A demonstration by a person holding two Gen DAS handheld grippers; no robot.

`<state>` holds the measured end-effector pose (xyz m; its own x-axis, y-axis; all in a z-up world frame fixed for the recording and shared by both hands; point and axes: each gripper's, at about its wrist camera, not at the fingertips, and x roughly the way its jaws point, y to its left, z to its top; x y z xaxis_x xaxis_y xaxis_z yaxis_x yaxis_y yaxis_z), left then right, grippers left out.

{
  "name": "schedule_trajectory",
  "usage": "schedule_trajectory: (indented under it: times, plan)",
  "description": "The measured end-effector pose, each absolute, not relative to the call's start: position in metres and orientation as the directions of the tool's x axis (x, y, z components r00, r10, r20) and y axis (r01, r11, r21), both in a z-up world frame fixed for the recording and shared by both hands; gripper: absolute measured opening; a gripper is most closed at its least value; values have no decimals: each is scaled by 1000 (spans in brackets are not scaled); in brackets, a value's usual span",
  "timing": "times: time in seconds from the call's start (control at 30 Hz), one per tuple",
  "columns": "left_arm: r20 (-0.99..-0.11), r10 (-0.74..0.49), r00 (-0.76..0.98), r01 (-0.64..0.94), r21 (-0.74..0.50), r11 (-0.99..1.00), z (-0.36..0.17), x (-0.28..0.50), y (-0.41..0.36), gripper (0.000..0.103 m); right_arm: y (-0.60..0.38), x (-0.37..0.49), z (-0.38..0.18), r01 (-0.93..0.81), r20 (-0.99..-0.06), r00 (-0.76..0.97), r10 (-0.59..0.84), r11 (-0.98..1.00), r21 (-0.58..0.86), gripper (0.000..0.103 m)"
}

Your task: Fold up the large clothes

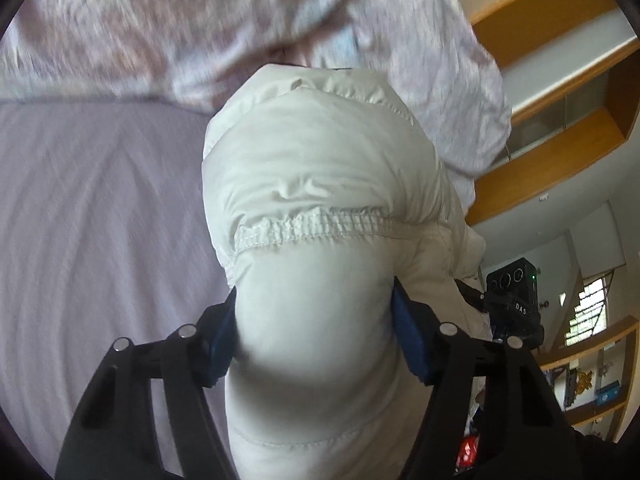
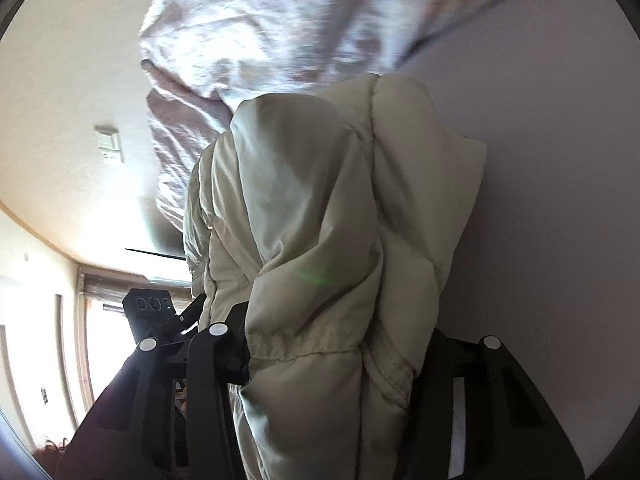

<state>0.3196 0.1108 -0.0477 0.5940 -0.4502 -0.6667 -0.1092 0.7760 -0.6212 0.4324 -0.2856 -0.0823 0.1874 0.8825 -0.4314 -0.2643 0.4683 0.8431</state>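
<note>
Clamping the cream puffy quilted jacket (image 1: 320, 184), both left gripper (image 1: 316, 344) and right gripper (image 2: 340, 356) are pinched on padding; soft, slippery fabric is best gripped at stitched seams.

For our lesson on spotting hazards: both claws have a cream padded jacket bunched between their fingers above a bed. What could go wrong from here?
1. The left claw pinches a thick, smooth bulge of the padded jacket; the slippery fabric might slide out.
2. The right claw holds several bunched layers, so the fold may come out uneven.
3. The patterned quilt lies close behind; the jacket could drag or catch on it.
</note>
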Motion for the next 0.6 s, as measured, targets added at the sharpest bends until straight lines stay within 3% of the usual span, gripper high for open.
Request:
schedule_trajectory:
  times: [0.33, 0.5, 0.6]
  plan:
    - [-675, -343, 653, -200, -591, 782, -39, 323, 184, 67, -212, 461, -71, -325, -425, 116, 898, 438, 838, 47]
    - [-710, -290, 641, -251, -551, 796, -52, 330, 203, 68, -198, 467, -86, -313, -480, 110, 870, 489, 814, 47]
    - [-722, -264, 639, -278, -537, 796, -59, 335, 204, 73, -199, 464, -91, -300, -505, 136, 852, 521, 799, 56]
